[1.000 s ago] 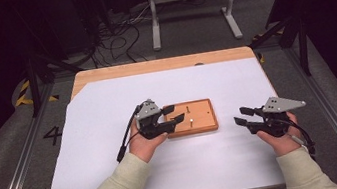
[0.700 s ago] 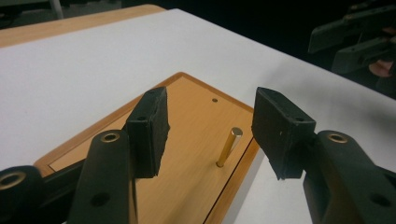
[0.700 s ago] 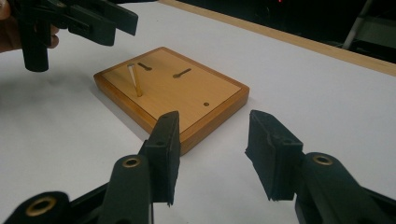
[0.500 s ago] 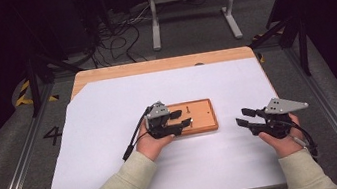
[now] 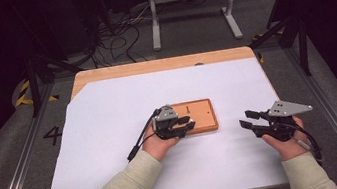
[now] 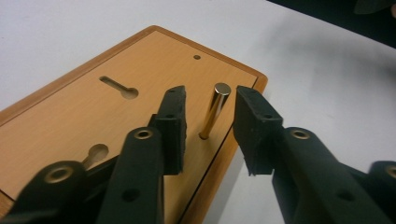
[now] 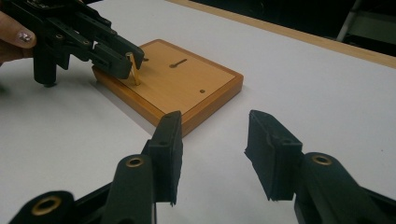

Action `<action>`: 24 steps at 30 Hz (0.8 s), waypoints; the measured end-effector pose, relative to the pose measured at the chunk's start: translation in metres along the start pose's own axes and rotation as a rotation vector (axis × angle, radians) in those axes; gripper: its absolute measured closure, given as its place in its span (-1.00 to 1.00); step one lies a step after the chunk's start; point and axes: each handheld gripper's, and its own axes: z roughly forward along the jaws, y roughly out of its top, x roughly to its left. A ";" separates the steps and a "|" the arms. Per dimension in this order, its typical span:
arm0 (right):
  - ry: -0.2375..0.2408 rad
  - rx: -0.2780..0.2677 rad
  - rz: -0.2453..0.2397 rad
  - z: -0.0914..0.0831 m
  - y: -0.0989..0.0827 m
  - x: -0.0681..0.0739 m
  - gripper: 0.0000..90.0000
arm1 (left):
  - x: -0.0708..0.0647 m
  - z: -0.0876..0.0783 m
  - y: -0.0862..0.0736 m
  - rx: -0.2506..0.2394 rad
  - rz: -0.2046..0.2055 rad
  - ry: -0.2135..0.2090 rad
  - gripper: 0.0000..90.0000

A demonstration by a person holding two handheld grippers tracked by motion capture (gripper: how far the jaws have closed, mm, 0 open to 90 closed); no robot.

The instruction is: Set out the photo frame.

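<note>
A wooden board [image 5: 202,114] with keyhole slots lies mid-table on a white sheet. Near its front left corner a short brass pin [image 6: 215,109] stands upright. My left gripper [image 5: 187,124] reaches over that corner, and its jaws have just been closing. The pin stands between the pads [image 6: 173,116] with a small gap on each side, so nothing is gripped. From the right gripper view, the left gripper [image 7: 119,58] straddles the pin [image 7: 136,73] on the board [image 7: 187,88]. My right gripper [image 5: 246,119] hovers open over the sheet, right of the board, with nothing between its jaws [image 7: 212,126].
The white sheet [image 5: 108,113] covers most of the table, leaving a wooden strip [image 5: 152,66] at the far edge. Beyond the table, cables [image 5: 116,31] and a metal stand [image 5: 188,0] sit on the floor. Metal rails run along both sides.
My left gripper has moved right and down onto the board's near corner. Its jaws have narrowed around the brass pin. The right gripper has stayed put.
</note>
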 end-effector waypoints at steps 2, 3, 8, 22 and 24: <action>-0.002 0.001 0.000 -0.001 0.000 0.000 0.23 | 0.000 0.001 0.000 -0.001 0.010 0.008 0.57; -0.004 0.001 0.000 -0.002 -0.001 0.000 0.23 | 0.001 0.002 0.000 -0.002 0.013 0.008 0.58; -0.009 0.002 0.007 -0.004 -0.002 0.000 0.23 | 0.000 0.007 0.002 0.028 0.042 0.002 0.62; -0.015 0.011 0.007 -0.006 -0.004 0.000 0.21 | -0.002 0.014 0.005 0.063 0.110 0.017 0.86; -0.013 0.013 0.007 -0.006 -0.004 0.000 0.21 | -0.003 0.014 0.004 0.064 0.126 0.022 0.86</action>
